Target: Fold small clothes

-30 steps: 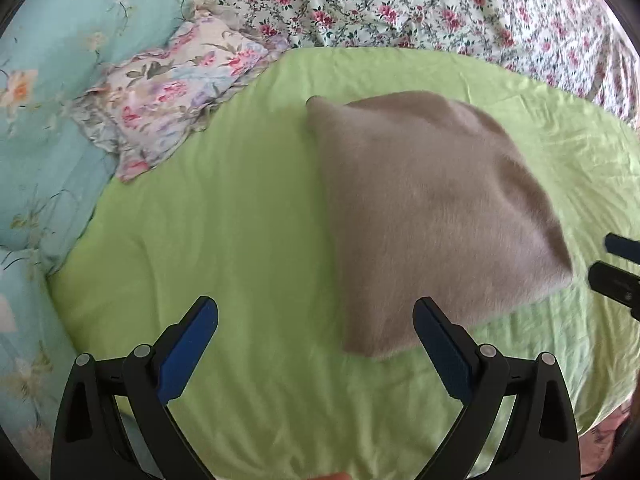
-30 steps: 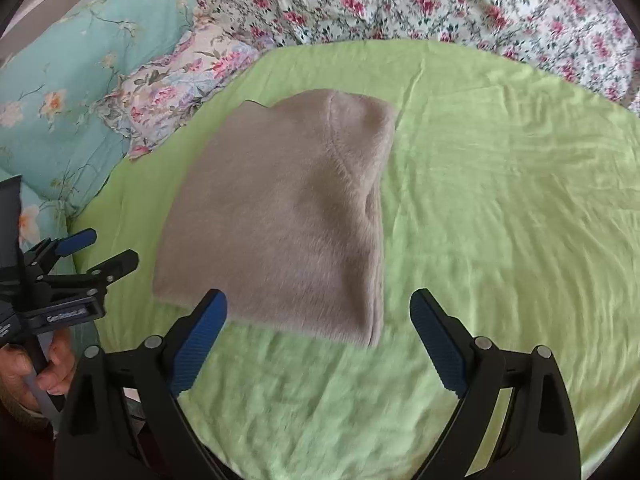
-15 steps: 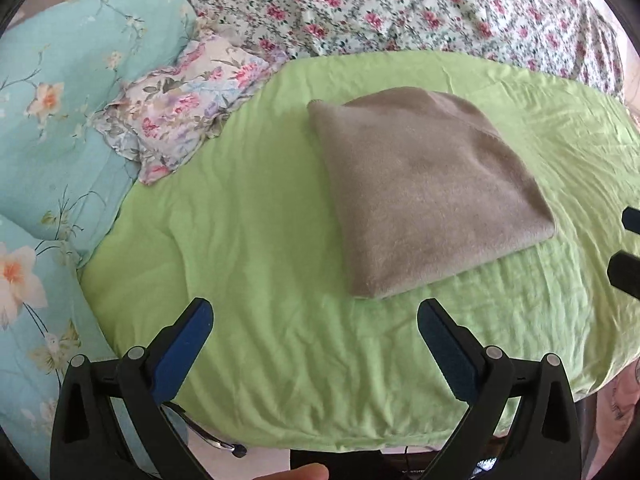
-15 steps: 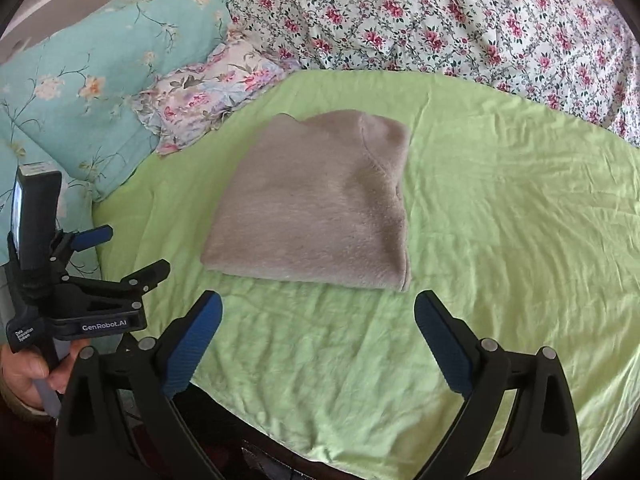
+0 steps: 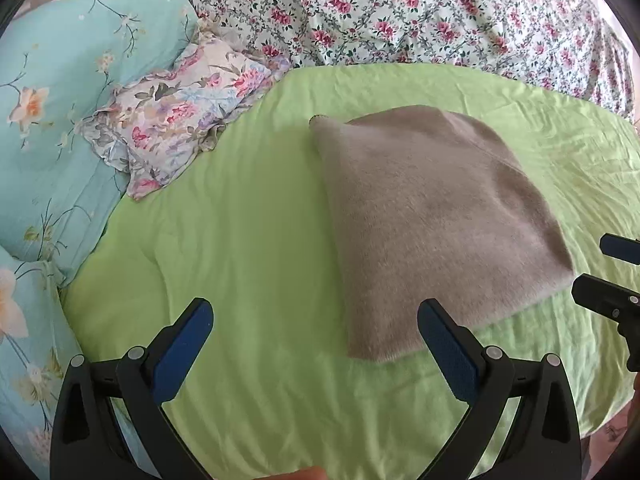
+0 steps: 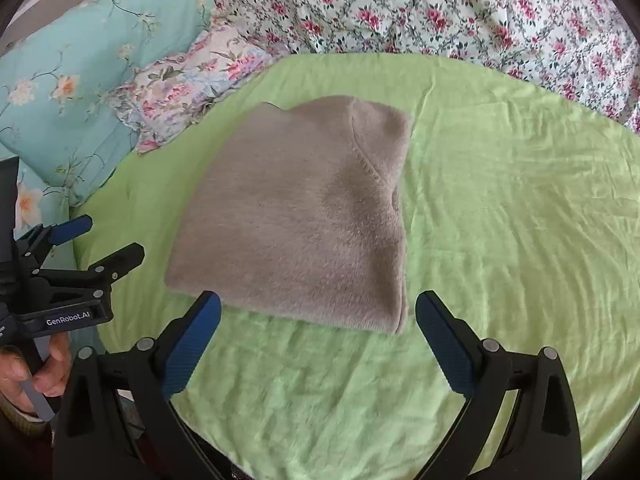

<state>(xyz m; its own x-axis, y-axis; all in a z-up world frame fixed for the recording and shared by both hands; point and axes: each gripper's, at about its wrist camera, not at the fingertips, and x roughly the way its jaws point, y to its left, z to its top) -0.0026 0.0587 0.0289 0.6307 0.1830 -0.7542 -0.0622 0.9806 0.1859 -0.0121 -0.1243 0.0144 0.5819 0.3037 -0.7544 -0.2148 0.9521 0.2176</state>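
A fuzzy taupe sweater (image 5: 432, 224) (image 6: 300, 216) lies folded into a flat rectangle on the lime-green sheet (image 5: 248, 248) (image 6: 500, 220). My left gripper (image 5: 314, 316) hovers open just short of the sweater's near left corner, nothing between its blue pads. In the right wrist view my right gripper (image 6: 318, 310) stands open above the sweater's near edge, empty too. The left gripper (image 6: 108, 236) also shows at that view's left edge, held by a hand (image 6: 24, 372). The right gripper's fingertips (image 5: 612, 276) peek in at the left wrist view's right edge.
A teal floral pillow (image 5: 68, 100) (image 6: 80, 56) and a small flowered pillow (image 5: 180, 108) (image 6: 188, 80) lie at the left. A rose-print quilt (image 5: 420, 12) (image 6: 440, 8) runs along the back. The bed's near edge drops off below the grippers.
Both grippers drew back from the sweater half a second ago and have come close to it again. The sweater has stayed folded in place.
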